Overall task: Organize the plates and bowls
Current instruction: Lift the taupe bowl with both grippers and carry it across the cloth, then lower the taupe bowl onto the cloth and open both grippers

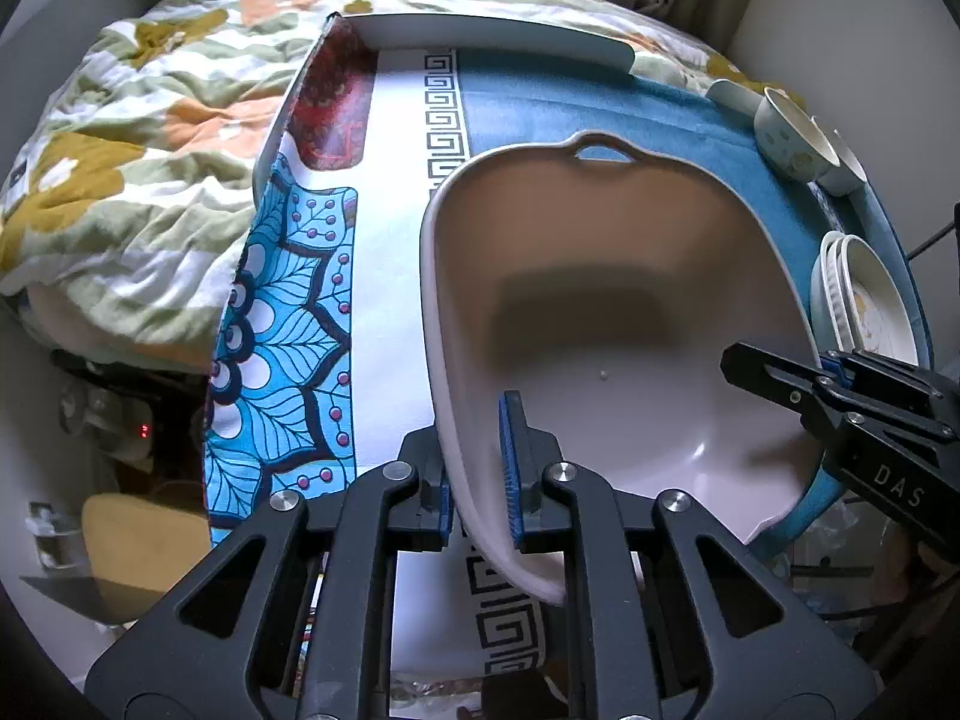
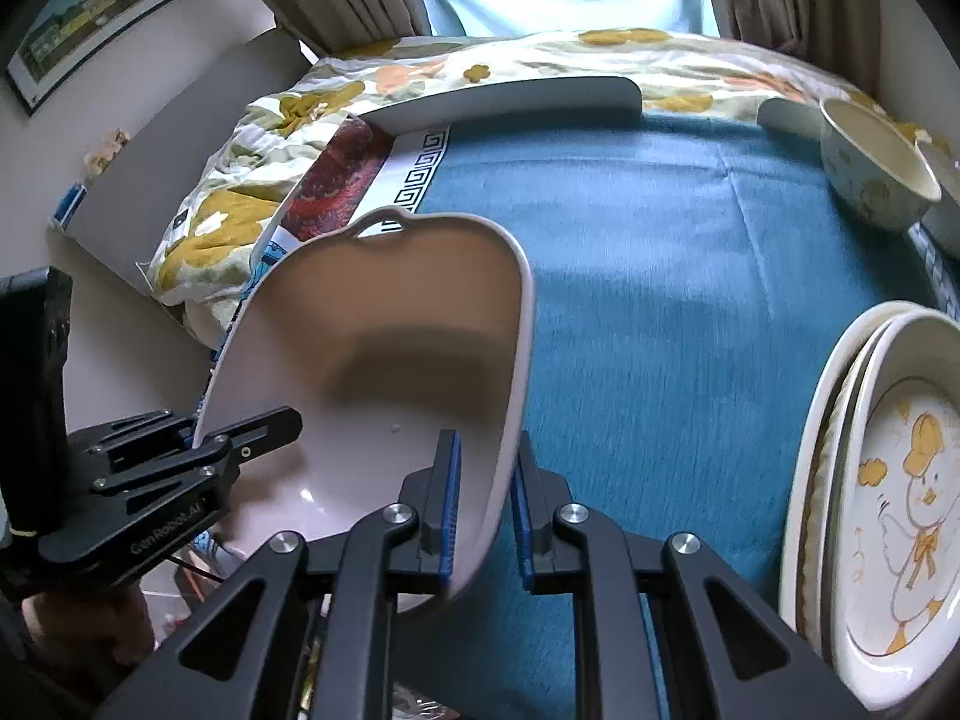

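Note:
A large pale pink dish point(image 1: 600, 312) with a small loop handle is held between both grippers above the table. My left gripper point(image 1: 478, 474) is shut on its left rim. My right gripper point(image 2: 486, 510) is shut on its right rim point(image 2: 516, 360). Each gripper also shows in the other's view: the right gripper point(image 1: 840, 396) and the left gripper point(image 2: 180, 456). A stack of white plates point(image 2: 888, 480) with a duck picture lies at the right. A cream bowl point(image 2: 870, 174) with yellow spots stands at the far right.
The table has a blue cloth point(image 2: 660, 270) and a patterned cloth point(image 1: 384, 240) at its left. A grey tray point(image 2: 510, 97) lies at the far edge. A bed with a floral quilt point(image 1: 132, 150) lies beyond and to the left.

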### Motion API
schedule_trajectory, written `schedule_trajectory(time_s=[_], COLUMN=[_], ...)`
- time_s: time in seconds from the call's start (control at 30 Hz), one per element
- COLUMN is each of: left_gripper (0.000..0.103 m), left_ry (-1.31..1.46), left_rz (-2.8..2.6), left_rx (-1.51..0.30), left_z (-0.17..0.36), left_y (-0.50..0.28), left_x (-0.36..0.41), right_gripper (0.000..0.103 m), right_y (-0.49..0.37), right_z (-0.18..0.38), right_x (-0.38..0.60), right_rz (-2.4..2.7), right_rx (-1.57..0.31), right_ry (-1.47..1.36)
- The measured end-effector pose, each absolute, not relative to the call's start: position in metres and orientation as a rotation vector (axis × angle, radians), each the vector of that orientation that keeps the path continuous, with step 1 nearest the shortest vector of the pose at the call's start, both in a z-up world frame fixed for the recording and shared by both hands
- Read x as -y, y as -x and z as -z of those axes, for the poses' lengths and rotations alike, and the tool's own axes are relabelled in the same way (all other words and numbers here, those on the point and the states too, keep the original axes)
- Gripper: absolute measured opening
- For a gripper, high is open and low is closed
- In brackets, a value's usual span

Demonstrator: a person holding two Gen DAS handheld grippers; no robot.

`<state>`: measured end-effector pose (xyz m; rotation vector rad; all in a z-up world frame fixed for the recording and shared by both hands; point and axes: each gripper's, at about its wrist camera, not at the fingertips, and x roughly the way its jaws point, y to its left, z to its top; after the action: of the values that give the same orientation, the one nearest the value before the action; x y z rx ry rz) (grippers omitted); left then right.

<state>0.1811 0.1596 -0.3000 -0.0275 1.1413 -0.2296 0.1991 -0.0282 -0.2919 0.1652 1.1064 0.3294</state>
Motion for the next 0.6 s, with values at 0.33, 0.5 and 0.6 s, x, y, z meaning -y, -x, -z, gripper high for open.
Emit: schedule_trajectory(time_s=[0.33,0.5,0.6], left_gripper=[0.064,0.064,0.064], left_ry=[-0.002,0.006,0.01], left_rz=[0.216,0.201,0.189], left_rx=[-1.116,-1.1,-1.084], left_z=[0.295,0.286,0.272], left_y=[-0.178,-0.175,-0.169], left_x=[-0.155,-0.161,-0.165], right_gripper=[0.043,0.05,0.05], right_y=[-0.199,-0.195,-0.189], right_z=[0.291,0.282,0.272], right_x=[0.031,0.037,0.039], right_rz=[-0.333,-0.349,-0.359], right_rx=[-1.109,-1.082,-1.073], right_ry=[-0.209,-0.246,-0.243])
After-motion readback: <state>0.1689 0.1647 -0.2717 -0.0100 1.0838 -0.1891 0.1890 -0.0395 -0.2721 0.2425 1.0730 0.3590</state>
